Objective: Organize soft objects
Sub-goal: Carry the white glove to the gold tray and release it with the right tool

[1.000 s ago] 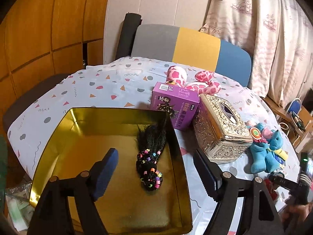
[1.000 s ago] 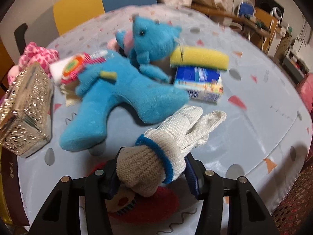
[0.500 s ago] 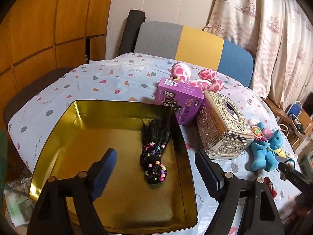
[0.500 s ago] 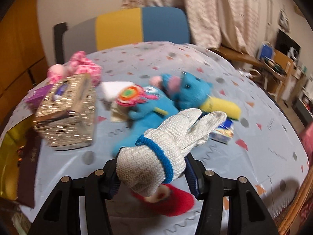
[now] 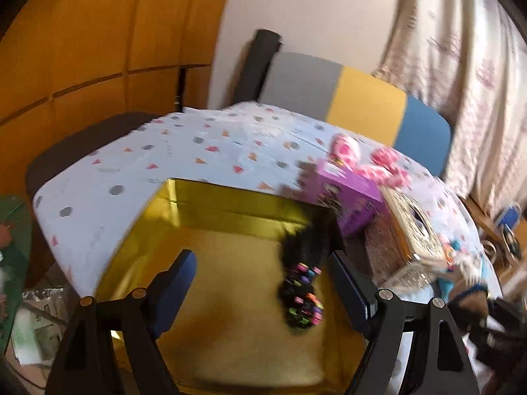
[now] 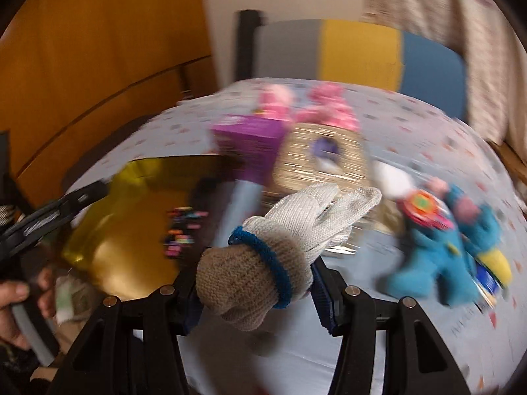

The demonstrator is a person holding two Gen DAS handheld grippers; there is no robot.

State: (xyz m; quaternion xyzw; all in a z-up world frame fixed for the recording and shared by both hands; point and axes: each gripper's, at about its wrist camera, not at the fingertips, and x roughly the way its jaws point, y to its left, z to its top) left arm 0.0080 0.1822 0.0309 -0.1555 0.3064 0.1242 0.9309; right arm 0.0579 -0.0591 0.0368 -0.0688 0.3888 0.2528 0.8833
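My right gripper (image 6: 255,291) is shut on a white knit glove (image 6: 280,240) with a blue cuff band, held in the air above the table. A gold tray (image 5: 210,197) sits at the table's near left; it also shows in the right wrist view (image 6: 108,250). A black hair piece with coloured beads (image 5: 301,283) lies in the tray. My left gripper (image 5: 260,283) is open and empty above the tray. A blue plush toy (image 6: 441,256) and a pink plush toy (image 6: 316,108) lie on the table.
A purple box (image 5: 349,194) and a gold tissue box (image 5: 405,233) stand right of the tray. A yellow sponge (image 6: 494,263) lies past the blue plush. A grey, yellow and blue chair (image 5: 355,105) stands behind the table. Both views are blurred.
My right gripper has swung left with the glove, toward the tray. My left gripper has shifted over the tray and stayed open.
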